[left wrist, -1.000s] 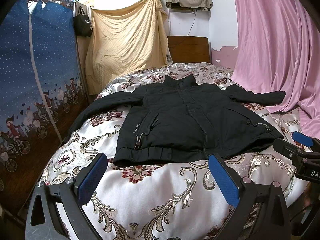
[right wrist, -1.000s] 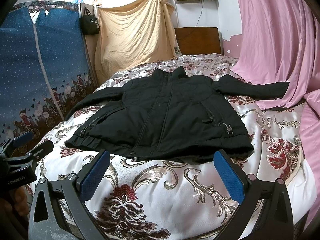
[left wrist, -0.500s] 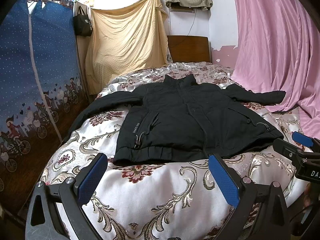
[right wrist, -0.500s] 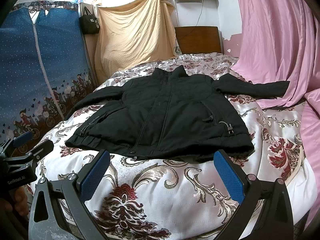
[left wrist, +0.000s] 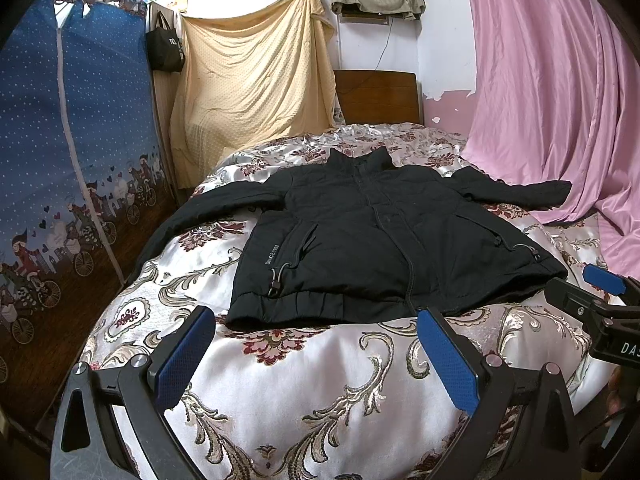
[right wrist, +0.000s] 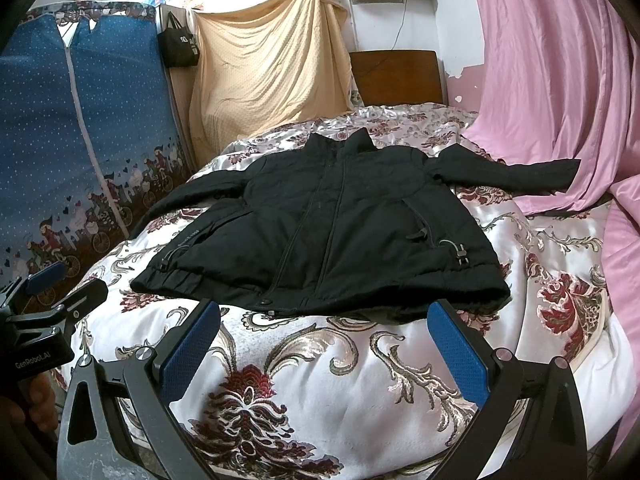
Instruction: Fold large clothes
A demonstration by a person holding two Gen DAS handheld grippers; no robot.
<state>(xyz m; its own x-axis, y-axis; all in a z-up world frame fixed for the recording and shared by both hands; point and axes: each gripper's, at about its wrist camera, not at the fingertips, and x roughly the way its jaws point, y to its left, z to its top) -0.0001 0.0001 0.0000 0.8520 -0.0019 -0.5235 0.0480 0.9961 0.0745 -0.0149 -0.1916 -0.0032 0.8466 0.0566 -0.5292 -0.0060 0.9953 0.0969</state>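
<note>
Left wrist view. One black jacket (left wrist: pixel 372 240), laid flat and front up on the bed (left wrist: pixel 320 392), zipped, collar toward the headboard (left wrist: pixel 378 96), hem toward the camera. Two sleeves spread outward: one running down to the blue wardrobe (left wrist: pixel 72 152) side, one reaching the pink curtain (left wrist: pixel 540 92). Left gripper (left wrist: pixel 316 356): jaws wide apart, holding nothing, low at the foot of the bed, just short of the hem. The jacket lies straight ahead of the jaws; its collar-to-hem axis runs away from them. The hem corner on the wardrobe side is the nearer one here.

Right wrist view. Same one jacket (right wrist: pixel 340 232), same lie. Right gripper (right wrist: pixel 324 344): jaws wide apart, empty, likewise just short of the hem, nearer the curtain-side corner. One left gripper visible at the frame's left edge, with part of a hand (right wrist: pixel 32 404) below it.

Judgement: folding not yet begun; each gripper takes the sleeve or hem corner on its own side.

Count: jacket 1, sleeves 2, grippers 2, bed 1.
</note>
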